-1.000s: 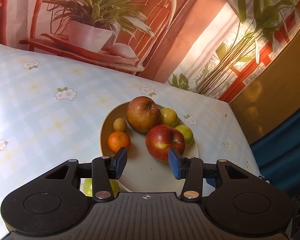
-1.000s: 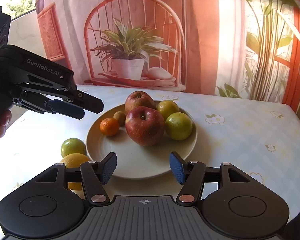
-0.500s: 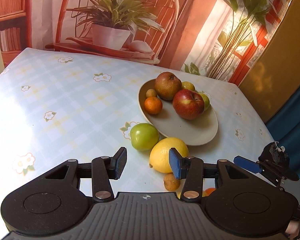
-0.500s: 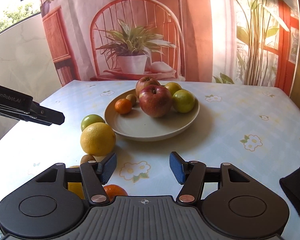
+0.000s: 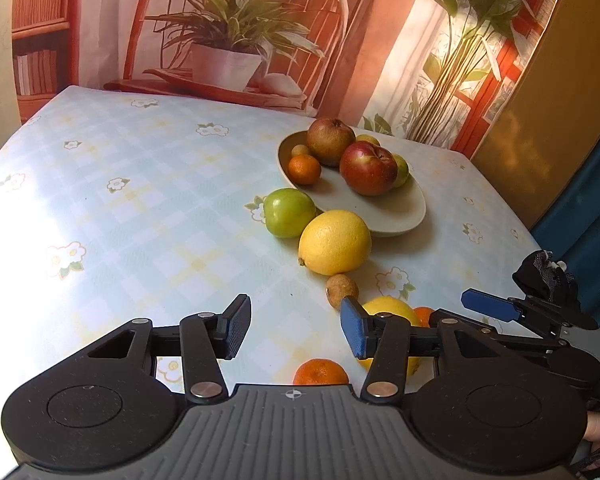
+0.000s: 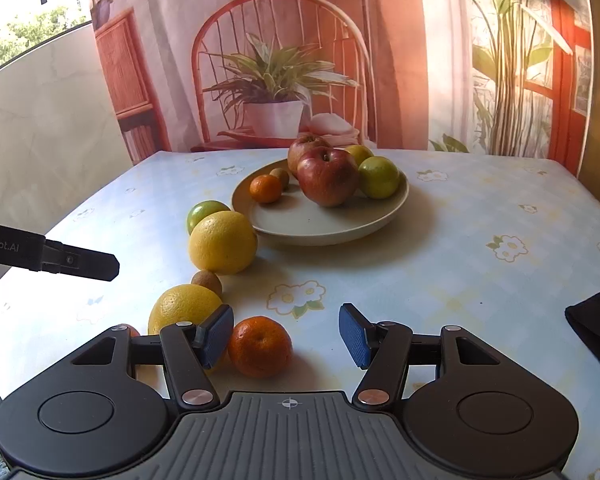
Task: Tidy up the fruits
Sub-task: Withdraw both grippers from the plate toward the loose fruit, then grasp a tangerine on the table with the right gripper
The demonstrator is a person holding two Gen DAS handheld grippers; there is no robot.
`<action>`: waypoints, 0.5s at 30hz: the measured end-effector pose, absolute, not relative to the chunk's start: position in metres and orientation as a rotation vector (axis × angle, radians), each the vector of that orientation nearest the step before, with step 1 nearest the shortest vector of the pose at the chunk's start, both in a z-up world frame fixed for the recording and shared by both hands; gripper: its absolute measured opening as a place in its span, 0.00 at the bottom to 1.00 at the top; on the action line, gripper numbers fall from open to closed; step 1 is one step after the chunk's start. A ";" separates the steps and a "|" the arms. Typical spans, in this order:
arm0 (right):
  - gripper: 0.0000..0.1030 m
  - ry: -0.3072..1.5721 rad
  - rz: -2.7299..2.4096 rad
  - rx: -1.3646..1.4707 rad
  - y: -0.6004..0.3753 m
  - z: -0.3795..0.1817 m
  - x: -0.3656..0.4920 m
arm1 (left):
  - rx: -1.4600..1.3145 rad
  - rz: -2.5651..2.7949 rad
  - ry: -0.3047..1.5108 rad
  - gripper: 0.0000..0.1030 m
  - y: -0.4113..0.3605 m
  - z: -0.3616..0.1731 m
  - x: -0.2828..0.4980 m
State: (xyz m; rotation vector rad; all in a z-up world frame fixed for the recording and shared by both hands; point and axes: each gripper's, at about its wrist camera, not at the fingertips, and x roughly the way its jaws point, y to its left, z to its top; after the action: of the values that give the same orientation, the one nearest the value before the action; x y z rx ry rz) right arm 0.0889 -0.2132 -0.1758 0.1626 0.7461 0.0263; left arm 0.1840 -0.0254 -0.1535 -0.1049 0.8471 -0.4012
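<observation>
Blue-padded left gripper [image 5: 296, 330] at bottom centre of left view, jaws apart and just been opening, nothing between. Plate [image 5: 396, 216] with apples upper centre; lemon [image 5: 335, 242] below it.
Right view: right gripper [image 6: 286, 336] gaping, empty; mandarin [image 6: 260, 346] beside left pad, loose on tablecloth [image 6: 460, 264].

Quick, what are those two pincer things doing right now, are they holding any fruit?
Left gripper: open, holding nothing, jaws just widened.
Right gripper: open, holding nothing; an orange lies on the table between its fingers.
</observation>
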 end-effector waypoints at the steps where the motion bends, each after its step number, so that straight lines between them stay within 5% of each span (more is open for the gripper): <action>1: 0.53 0.749 0.028 0.162 -0.213 -0.177 0.088 | -0.104 -0.401 0.849 0.51 -0.025 -0.155 0.182; 15: 0.53 0.782 0.043 0.145 -0.206 -0.189 0.085 | -0.104 -0.395 0.855 0.52 -0.021 -0.161 0.170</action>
State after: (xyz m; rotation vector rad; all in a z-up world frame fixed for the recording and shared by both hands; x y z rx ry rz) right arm 0.0854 -0.2064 -0.1889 0.1453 0.7817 0.0434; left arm 0.1704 -0.0212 -0.1605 -0.1043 0.8550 -0.3945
